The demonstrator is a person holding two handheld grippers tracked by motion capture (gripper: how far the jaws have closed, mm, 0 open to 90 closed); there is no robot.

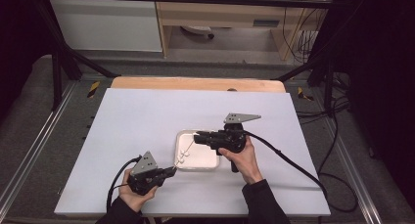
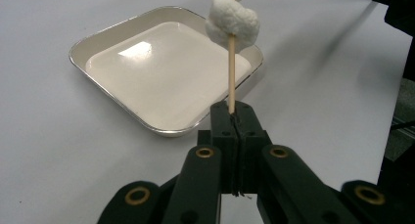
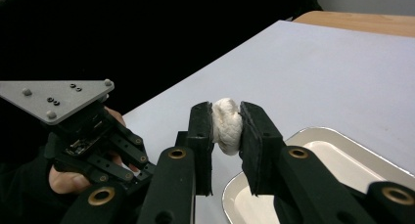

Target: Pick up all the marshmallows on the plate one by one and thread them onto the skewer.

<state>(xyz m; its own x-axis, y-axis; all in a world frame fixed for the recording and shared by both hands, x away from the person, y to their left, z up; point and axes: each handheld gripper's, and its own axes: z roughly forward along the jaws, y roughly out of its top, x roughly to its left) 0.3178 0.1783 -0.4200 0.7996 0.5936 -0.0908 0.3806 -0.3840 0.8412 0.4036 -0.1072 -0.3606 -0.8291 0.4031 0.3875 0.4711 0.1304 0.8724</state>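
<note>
A thin wooden skewer (image 2: 231, 82) rises from my left gripper (image 2: 235, 117), whose jaws are shut on its lower end. A white marshmallow (image 2: 231, 22) is threaded on it, with another just above at the frame's top edge. In the high view the left gripper (image 1: 171, 171) sits at the near left corner of a shallow white tray (image 1: 205, 158), and the skewer (image 1: 188, 148) slants up over the tray with marshmallows (image 1: 182, 158) on it. My right gripper (image 3: 225, 111) is shut on a single white marshmallow (image 3: 226, 126). It hovers over the tray's far edge (image 1: 197, 137), close to the skewer's tip.
The tray (image 3: 313, 150) lies mid-table on a white sheet (image 1: 147, 116); a wooden strip (image 1: 195, 83) runs along the far edge. Cables (image 1: 293, 163) trail from both grippers toward the near side. A black frame and dark curtains surround the table.
</note>
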